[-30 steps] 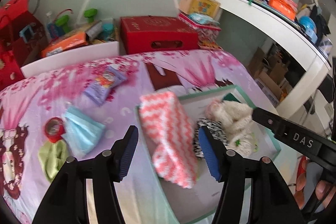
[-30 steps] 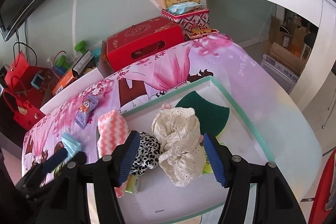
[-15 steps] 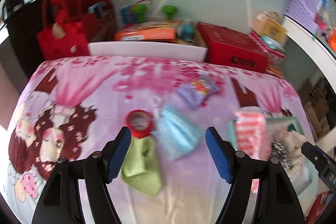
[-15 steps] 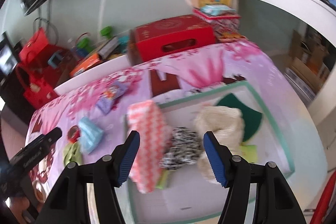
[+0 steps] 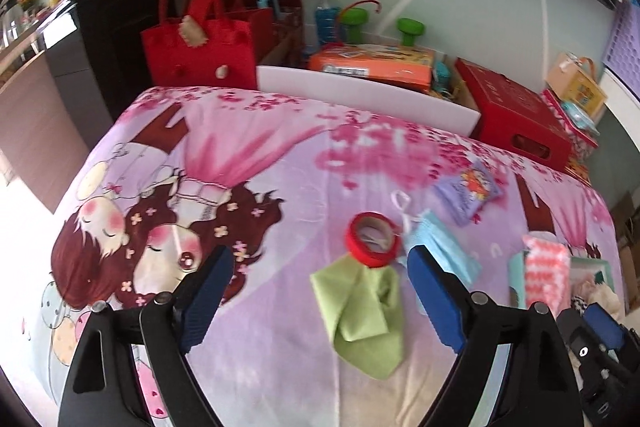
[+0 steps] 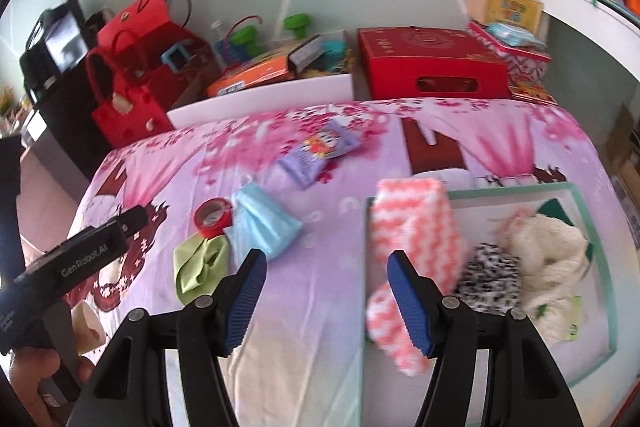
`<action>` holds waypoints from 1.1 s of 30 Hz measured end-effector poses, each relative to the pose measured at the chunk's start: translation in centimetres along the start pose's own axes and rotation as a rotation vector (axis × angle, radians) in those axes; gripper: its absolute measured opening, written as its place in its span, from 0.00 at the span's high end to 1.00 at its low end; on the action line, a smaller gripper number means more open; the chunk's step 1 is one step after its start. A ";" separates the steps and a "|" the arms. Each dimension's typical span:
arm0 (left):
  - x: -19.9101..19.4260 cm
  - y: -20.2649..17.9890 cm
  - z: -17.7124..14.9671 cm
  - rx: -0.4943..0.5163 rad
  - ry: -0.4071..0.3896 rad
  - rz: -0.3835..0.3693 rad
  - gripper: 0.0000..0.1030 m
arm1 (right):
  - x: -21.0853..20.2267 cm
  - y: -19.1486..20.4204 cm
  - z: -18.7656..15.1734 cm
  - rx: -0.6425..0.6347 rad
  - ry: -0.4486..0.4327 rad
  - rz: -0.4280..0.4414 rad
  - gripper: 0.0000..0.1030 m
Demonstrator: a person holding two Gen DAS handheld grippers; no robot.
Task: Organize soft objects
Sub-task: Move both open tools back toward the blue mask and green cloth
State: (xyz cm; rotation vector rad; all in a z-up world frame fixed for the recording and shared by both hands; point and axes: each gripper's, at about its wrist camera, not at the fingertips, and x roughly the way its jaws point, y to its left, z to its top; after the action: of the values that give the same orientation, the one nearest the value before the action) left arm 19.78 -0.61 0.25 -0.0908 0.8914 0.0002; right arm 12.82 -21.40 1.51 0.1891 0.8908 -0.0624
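Note:
A green cloth (image 5: 362,311) lies crumpled on the pink cartoon blanket (image 5: 248,163), touching a red tape roll (image 5: 373,239) and a light blue face mask (image 5: 440,247). My left gripper (image 5: 316,301) is open and empty, with the cloth between its fingers. The cloth (image 6: 200,265) also shows in the right wrist view. My right gripper (image 6: 326,301) is open and empty above the blanket, left of the green-rimmed tray (image 6: 600,307). The tray holds a pink-and-white chevron cloth (image 6: 412,247) draped over its rim, a leopard-print piece (image 6: 490,277) and a cream lace cloth (image 6: 554,255).
A purple snack packet (image 6: 320,153) lies further back on the blanket. Beyond the bed stand a red box (image 6: 430,65), a red felt bag (image 5: 200,47), an orange box (image 5: 372,65) and a white board (image 5: 368,97). A white shelf (image 6: 592,11) is at right.
Both grippers have swung left, away from the tray. My left gripper now faces the green cloth and tape roll; the tray has slid to the right edge of its view.

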 end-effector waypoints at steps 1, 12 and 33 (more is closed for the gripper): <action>0.0 0.3 0.0 -0.005 -0.002 0.007 0.12 | 0.3 0.4 0.0 -0.006 0.002 0.002 0.35; 1.3 3.8 0.0 -0.094 0.011 0.055 0.08 | 4.4 4.4 -0.2 -0.038 0.066 0.047 0.29; 6.5 6.3 -0.1 -0.179 0.079 0.063 0.07 | 8.2 5.9 0.8 -0.038 0.028 0.002 0.00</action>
State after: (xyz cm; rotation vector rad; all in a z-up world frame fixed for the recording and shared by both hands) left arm 23.56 5.41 -5.38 -0.2314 0.9715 0.1359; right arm 19.38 -15.60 -3.61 0.1557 0.9191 -0.0410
